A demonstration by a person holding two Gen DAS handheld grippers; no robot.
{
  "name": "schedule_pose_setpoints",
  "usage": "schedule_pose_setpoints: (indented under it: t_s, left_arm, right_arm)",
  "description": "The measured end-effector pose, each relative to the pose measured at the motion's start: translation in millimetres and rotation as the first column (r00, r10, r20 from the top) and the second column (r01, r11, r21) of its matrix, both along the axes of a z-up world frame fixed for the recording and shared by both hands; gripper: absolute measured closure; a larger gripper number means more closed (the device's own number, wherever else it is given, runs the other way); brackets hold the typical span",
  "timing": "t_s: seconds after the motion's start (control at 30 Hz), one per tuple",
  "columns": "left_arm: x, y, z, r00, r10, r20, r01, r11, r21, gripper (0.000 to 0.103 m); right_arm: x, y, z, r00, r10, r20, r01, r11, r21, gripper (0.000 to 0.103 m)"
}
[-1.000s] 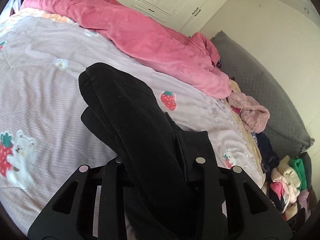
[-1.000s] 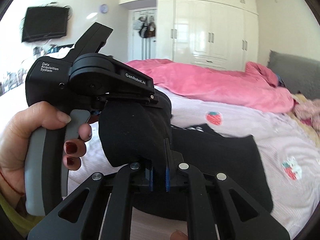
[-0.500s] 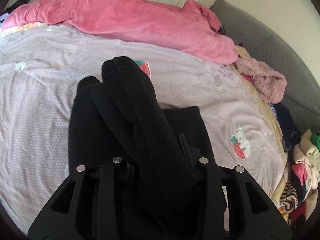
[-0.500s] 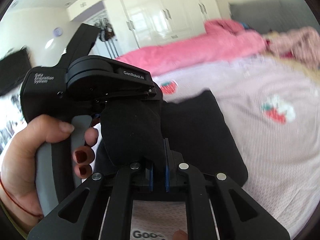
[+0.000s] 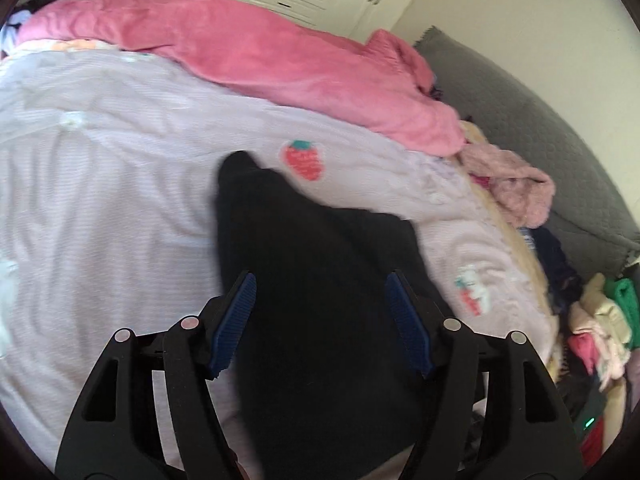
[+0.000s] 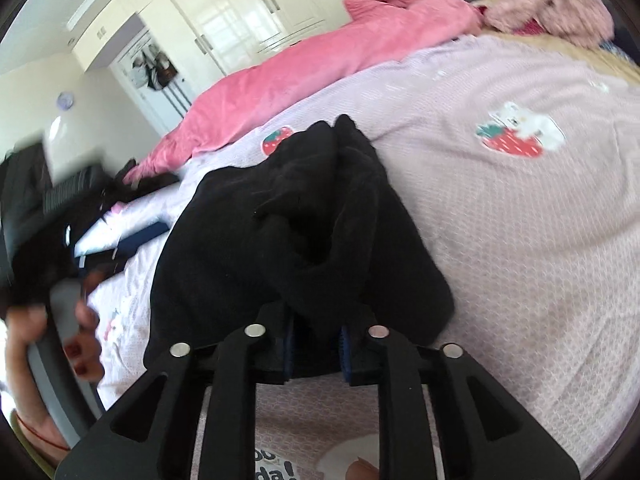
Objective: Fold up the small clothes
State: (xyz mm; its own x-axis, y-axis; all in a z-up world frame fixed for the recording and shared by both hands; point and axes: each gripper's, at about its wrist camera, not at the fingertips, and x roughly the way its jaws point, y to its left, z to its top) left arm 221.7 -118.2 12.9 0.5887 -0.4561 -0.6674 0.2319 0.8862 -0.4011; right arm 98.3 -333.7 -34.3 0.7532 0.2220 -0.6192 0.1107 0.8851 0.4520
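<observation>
A black garment (image 5: 320, 280) lies folded on the pale pink bedspread (image 5: 100, 208). My left gripper (image 5: 320, 284) hovers just over it. Its jaws are opening, and the blue pads (image 5: 240, 304) stand wide apart, clear of the cloth. In the right wrist view the same garment (image 6: 248, 240) rests bunched on the bed. My right gripper (image 6: 318, 340) has a thick fold of it between its pads (image 6: 346, 346). Those jaws are opening too, with the fold still filling the narrow gap. At the left edge a person's hand (image 6: 28, 344) grips the blurred left gripper handle.
A pink quilt (image 5: 280, 56) lies heaped along the far side of the bed. Beside a grey headboard cushion (image 5: 520, 120) lie a fluffy pink garment (image 5: 520, 188) and a pile of mixed clothes (image 5: 600, 320). White wardrobes (image 6: 256, 12) line the back wall.
The left gripper's jaws have spread and released the black garment, which now lies flat on the bed. The right gripper has rolled and sunk, and its jaws have parted a little.
</observation>
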Motion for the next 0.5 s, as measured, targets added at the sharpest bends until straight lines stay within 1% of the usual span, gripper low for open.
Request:
schedule_pose_setpoints:
  t_s: [0.03, 0.1, 0.13, 0.17, 0.2, 0.27, 0.4, 0.43, 0.5]
  left_arm:
    - [-3.1, 6.4, -4.7, 1.000, 0.013, -0.003, -0.013, 0.999, 0.032, 0.043]
    - [-7.1, 12.5, -14.6, 1.000, 0.027, -0.016, -0.025, 0.996, 0.085, 0.043]
    - [-9.9, 14.7, -19.5, 1.000, 0.021, -0.021, -0.019, 0.996, 0.082, 0.043]
    - [-12.3, 16.4, -21.9, 1.000, 0.020, -0.022, -0.018, 0.997, 0.074, 0.043]
    - [-14.1, 16.5, -22.9, 1.000, 0.018, -0.021, -0.016, 0.998, 0.067, 0.043]
    - [-14.8, 16.5, -22.8, 1.000, 0.016, -0.013, -0.015, 0.998, 0.065, 0.043]
    - [-22.1, 14.1, -23.4, 1.000, 0.009, -0.003, -0.009, 0.997, 0.079, 0.043]
    - [-24.0, 13.4, -23.4, 1.000, 0.008, -0.001, -0.008, 0.996, 0.084, 0.043]
    - [-26.4, 12.1, -22.5, 1.000, 0.007, 0.005, -0.007, 0.996, 0.094, 0.043]
  right_arm:
    - [-1.7, -2.4, -0.9, 1.000, -0.003, -0.001, 0.003, 1.000, 0.010, 0.081]
    - [-5.8, -3.1, -0.4, 1.000, 0.003, 0.014, -0.003, 0.999, 0.051, 0.072]
    - [-6.8, -7.3, -0.3, 1.000, 0.001, 0.030, -0.003, 0.996, 0.088, 0.069]
    - [-7.1, -11.3, 0.9, 0.999, 0.004, 0.046, -0.009, 0.994, 0.113, 0.061]
    - [-7.8, -12.3, 2.4, 0.998, 0.012, 0.058, -0.019, 0.992, 0.124, 0.049]
    - [-6.2, -17.6, 6.4, 0.995, 0.031, 0.090, -0.044, 0.989, 0.139, 0.034]
    - [14.7, -36.5, 8.2, 0.994, 0.041, 0.097, -0.054, 0.989, 0.135, 0.034]
    - [21.4, -40.9, 7.2, 0.995, 0.038, 0.092, -0.051, 0.987, 0.150, 0.034]
    - [29.3, -42.3, 4.0, 0.996, 0.043, 0.073, -0.055, 0.982, 0.181, 0.040]
